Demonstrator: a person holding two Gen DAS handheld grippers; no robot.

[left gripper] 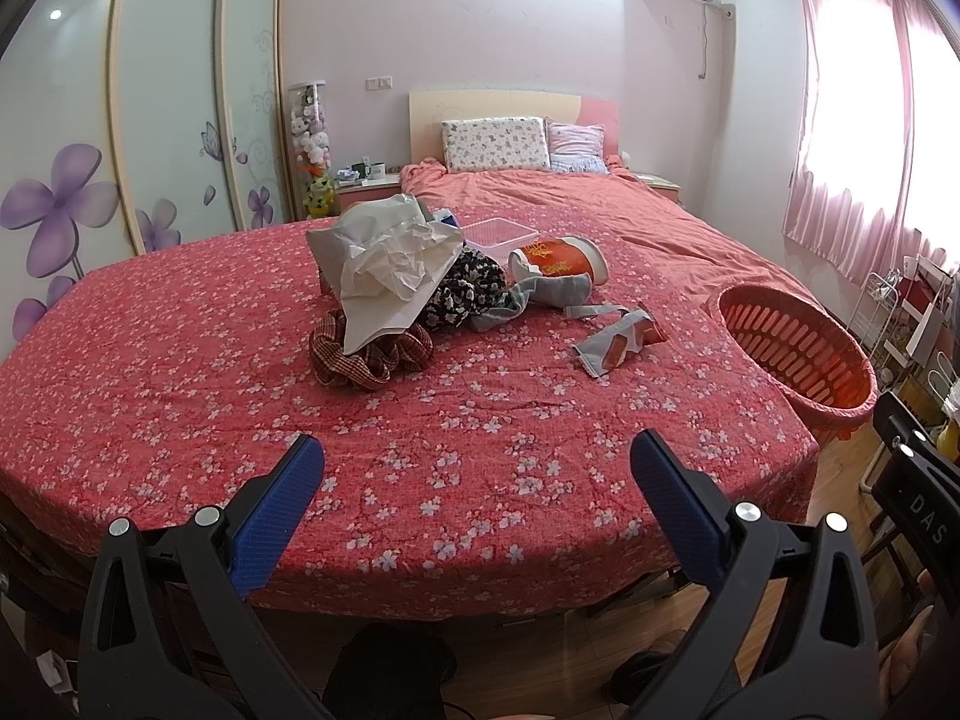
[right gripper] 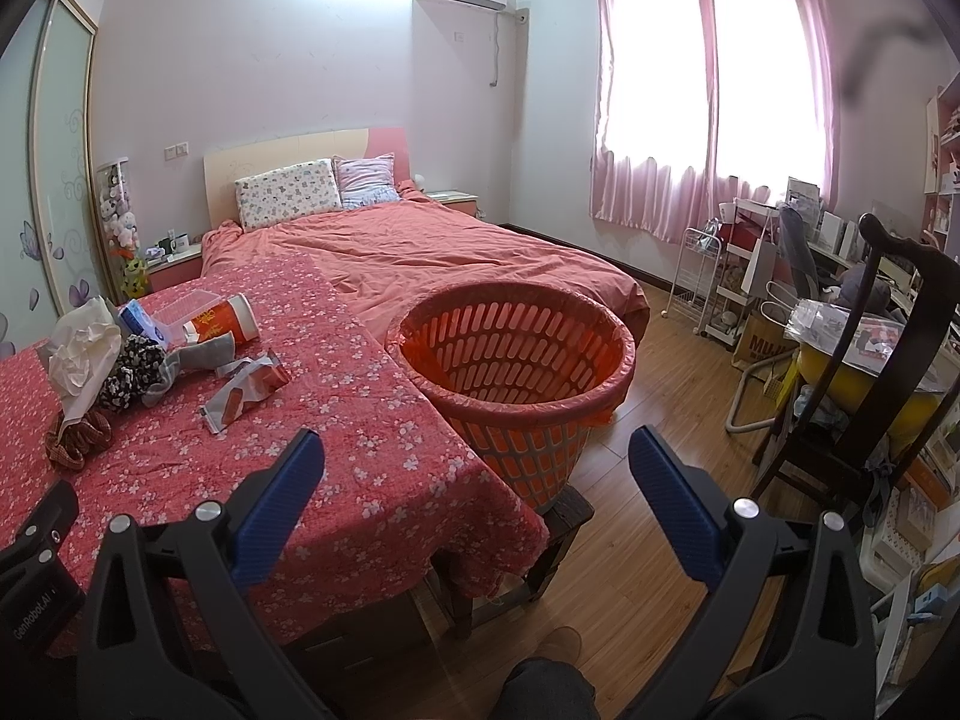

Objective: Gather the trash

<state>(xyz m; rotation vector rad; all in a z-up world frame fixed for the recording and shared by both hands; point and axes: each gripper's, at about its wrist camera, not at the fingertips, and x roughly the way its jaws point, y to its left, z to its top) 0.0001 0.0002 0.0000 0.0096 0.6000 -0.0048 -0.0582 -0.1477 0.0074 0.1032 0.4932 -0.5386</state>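
Two grippers hang with their blue-padded jaws spread wide and holding nothing: the left gripper [left gripper: 477, 468] over the near edge of the table draped in a red floral cloth [left gripper: 180, 372], the right gripper [right gripper: 477, 468] over that table's near right corner.

Just beyond the right gripper, an orange slotted plastic basket lined with a red bag [right gripper: 516, 384] stands on a dark wooden stool [right gripper: 564, 516], touching the table's right edge.

Toward the middle of the table lies a torn silver-and-orange snack wrapper [left gripper: 618, 336], apart from the rest. Farther in sits a heap: crumpled white paper [left gripper: 390, 264] on top of a brown checked fabric scrunchie [left gripper: 366, 360] and a black-and-white floral cloth [left gripper: 462, 294], with grey cloth [left gripper: 540, 294] beside them. Behind these, a red-and-white cylindrical tub [left gripper: 564, 258] lies on its side next to a clear pink plastic tray [left gripper: 498, 234].

A bed with a salmon duvet [right gripper: 432, 252] adjoins the table's far edge.
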